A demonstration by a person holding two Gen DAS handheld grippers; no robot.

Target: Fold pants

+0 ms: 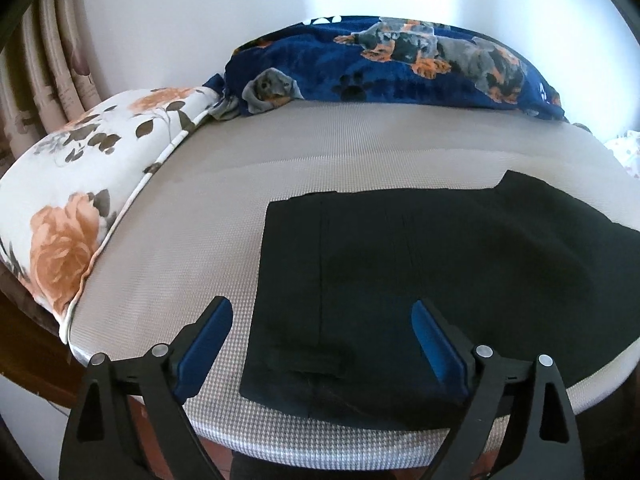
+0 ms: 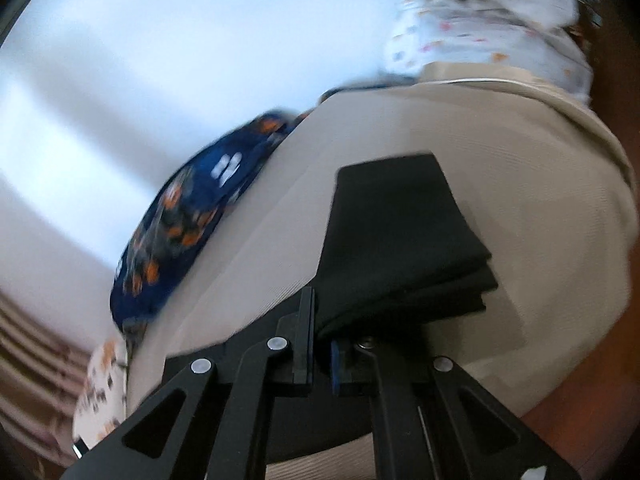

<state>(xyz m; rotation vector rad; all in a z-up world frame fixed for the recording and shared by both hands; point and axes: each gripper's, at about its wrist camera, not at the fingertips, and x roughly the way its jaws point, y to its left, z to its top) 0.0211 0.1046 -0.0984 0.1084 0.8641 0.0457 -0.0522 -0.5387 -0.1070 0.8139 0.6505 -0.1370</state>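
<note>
R gripper pinching pants, L gripper wide

The left gripper, a black linkage frame with blue-padded fingers, fills the bottom of the left wrist view. Its jaws stand wide apart, one blue pad at lower left of centre and the other at lower right of centre, with nothing between them. It hovers, pointing forward and slightly down.

The right gripper, of the same black build, sits at the bottom centre of the right wrist view, which is tilted and blurred. Its jaws are drawn close together and pinch the edge of the folded black fabric pants, which fan upward from between them.
</note>
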